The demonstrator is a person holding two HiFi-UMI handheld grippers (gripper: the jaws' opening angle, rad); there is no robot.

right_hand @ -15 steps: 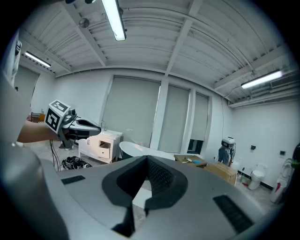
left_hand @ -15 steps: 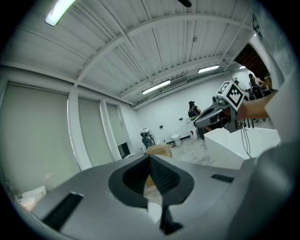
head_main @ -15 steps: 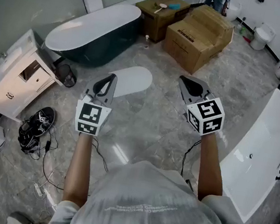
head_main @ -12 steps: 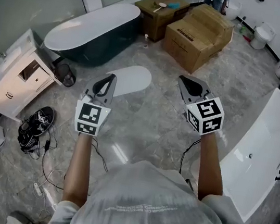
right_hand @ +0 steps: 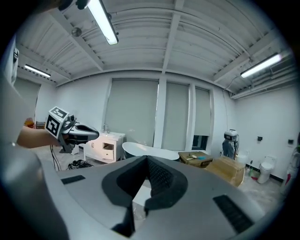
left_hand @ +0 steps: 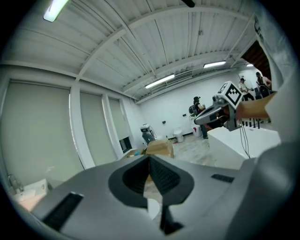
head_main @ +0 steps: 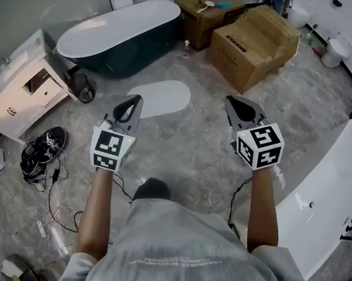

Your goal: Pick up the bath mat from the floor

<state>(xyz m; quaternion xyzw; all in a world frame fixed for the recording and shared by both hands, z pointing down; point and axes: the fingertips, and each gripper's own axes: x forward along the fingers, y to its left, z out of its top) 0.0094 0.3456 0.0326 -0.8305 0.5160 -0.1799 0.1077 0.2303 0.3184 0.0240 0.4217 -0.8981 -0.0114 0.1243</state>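
Both pairs of jaws are pressed together with nothing between them, on the left gripper (head_main: pixel 133 100) and the right gripper (head_main: pixel 236 104) alike. Approach step, by the look of it (no contact yet): the white oval bath mat (head_main: pixel 159 98) lies flat on the grey marbled floor (head_main: pixel 194 152) ahead, near the dark freestanding bathtub (head_main: pixel 122 39). Next up: part the jaws, stoop, pinch an edge.

The person wears a light grey, short-sleeved T-shirt (head_main: pixel 197 259) with a faint line of print across it. The left tongs (head_main: pixel 137 101) and right tongs (head_main: pixel 233 103) are grey with black pads. The left cube (head_main: pixel 109 149) and right cube (head_main: pixel 259 145) are white with black square markers. A thin black cable (head_main: pixel 240 188) runs from the right one.
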